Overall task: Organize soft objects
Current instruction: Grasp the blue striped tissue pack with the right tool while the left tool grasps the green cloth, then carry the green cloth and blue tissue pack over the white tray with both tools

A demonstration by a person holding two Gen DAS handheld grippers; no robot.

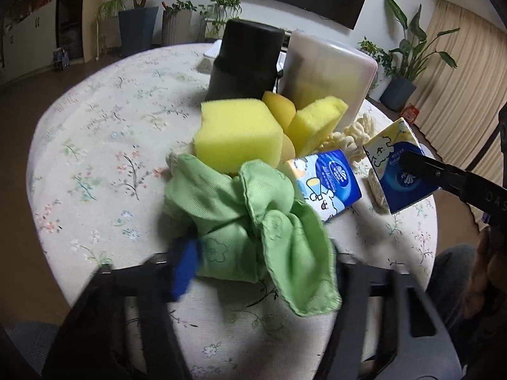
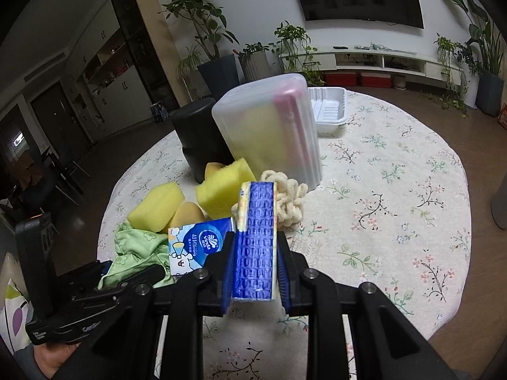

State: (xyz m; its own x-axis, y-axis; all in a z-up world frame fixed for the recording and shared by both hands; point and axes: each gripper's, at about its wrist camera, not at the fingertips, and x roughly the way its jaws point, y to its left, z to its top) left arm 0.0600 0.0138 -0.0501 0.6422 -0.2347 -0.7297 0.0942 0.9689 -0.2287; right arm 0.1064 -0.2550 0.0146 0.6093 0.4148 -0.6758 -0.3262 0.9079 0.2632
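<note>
A crumpled green cloth (image 1: 240, 218) lies at the near side of the pile, bunched between the fingers of my left gripper (image 1: 259, 259). Its blue left pad (image 1: 183, 266) touches the cloth; the right finger is hidden under a fold. My right gripper (image 2: 255, 272) is shut on a blue tissue pack (image 2: 256, 240) held upright above the table. The same pack (image 1: 396, 174) shows in the left wrist view. A second tissue pack (image 2: 199, 243) lies beside the cloth. Two yellow sponges (image 1: 237, 139) (image 1: 317, 120) and a cream rope bundle (image 2: 288, 202) sit behind.
A black cylinder (image 1: 247, 60) and a translucent plastic bin (image 2: 269, 126) stand behind the pile. A white tray (image 2: 329, 107) sits at the far edge. The round table's floral cloth (image 2: 396, 190) stretches bare to the right. Potted plants and a TV line the walls.
</note>
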